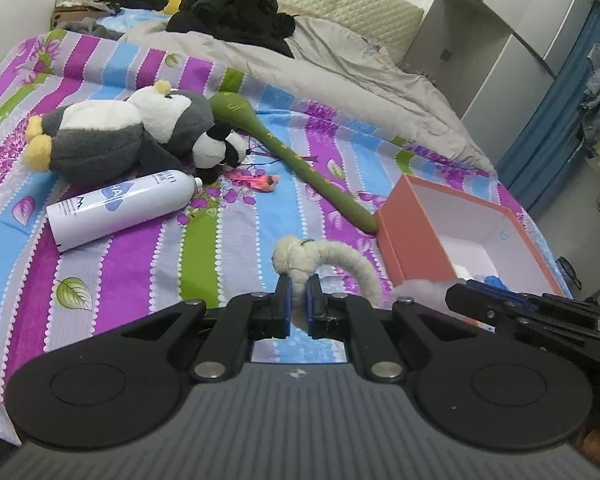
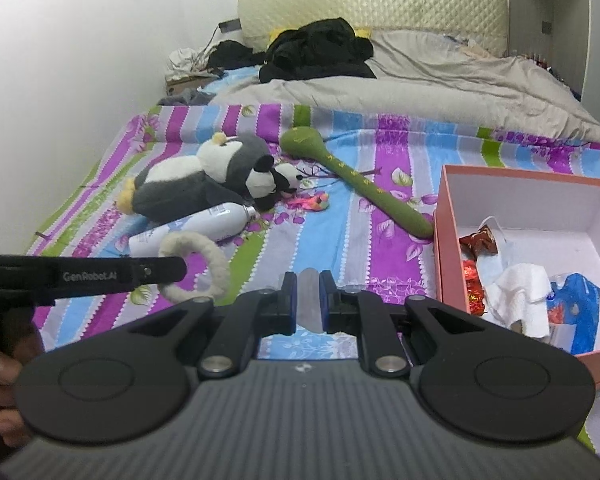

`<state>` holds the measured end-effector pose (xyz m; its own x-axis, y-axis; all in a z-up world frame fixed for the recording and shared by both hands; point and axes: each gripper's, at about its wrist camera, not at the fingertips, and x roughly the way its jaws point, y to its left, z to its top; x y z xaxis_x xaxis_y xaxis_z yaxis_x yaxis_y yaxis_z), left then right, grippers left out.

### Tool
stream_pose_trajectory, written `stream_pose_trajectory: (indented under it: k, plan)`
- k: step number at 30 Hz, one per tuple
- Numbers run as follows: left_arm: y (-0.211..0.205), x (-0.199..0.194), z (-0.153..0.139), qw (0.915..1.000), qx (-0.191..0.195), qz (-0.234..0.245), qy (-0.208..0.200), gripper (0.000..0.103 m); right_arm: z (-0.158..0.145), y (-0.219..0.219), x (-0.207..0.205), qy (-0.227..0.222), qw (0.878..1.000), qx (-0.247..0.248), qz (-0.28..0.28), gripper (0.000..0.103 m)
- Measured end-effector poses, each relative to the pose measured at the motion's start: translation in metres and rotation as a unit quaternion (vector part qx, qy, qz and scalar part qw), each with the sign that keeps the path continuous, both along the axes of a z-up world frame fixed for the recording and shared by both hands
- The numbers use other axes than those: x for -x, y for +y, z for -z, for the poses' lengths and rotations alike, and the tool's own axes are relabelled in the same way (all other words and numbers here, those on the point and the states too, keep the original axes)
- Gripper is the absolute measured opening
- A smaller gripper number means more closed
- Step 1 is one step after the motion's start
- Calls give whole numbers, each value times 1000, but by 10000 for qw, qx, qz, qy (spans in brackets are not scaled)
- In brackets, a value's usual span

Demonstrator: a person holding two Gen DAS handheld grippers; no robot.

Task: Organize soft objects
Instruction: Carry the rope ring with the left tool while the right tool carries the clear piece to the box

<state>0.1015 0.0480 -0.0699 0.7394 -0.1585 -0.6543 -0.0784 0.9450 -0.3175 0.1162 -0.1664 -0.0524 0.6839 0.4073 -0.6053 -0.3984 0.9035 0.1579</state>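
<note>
Setting: bedroom, with a striped floral bedsheet (image 1: 228, 240) as our working surface, a grey quilt (image 1: 340, 68) bunched toward the padded headboard (image 2: 372, 8), and dark clothes (image 1: 228, 12) heaped on it
Left gripper (image 1: 298, 292): we had its jaws clamped on a cream braided fabric ring (image 1: 300, 260), which arched up and to the right of the blue pads (image 1: 283, 300)
Right gripper (image 2: 309, 296): jaws drawn close on a pale translucent piece we could not identify; whether it was truly pinched we could not tell
Box: an orange box (image 2: 448, 240) with a white interior sat at the right of the bed, holding wrappers, a white cloth (image 2: 520, 284) and a blue bag (image 2: 580, 304)
Remaining soft objects: a grey-and-white plush (image 1: 116, 136) touching a small panda plush (image 1: 216, 148), a long green stuffed toy (image 1: 292, 152) whose tip touched the box, and a small pink toy (image 1: 260, 181)
Other item: a white spray bottle (image 1: 124, 208) lay beside the plush
Step in hand: we judged the ring to be in carry toward the box
Next move: it calls for swinging the left gripper rightward over the box rim, clear of the right gripper, before parting the jaws
</note>
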Motion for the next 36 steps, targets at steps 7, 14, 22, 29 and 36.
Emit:
stream_pose_trajectory:
  k: [7,14,22,29,36]
  plan:
    - [-15,16,-13,9998,-8,127,-129,8,-11,-8,15,-179,9998,-21,28,15]
    - [-38,21,-22,9993,-58,309,-180,8,-16,-25,26,-227,9995,-127,203,15]
    - [-63,22,-30,9979,-64,557,-314,8,-24,-47,33,-387,9982,-84,444,15]
    - [-99,15,-31,9941,29,1009,-399,8,-26,-80,43,-397,9954,-2,873,15]
    - [-138,1,-27,9879,63,1511,-349,8,-28,-111,54,-385,9903,91,1330,15]
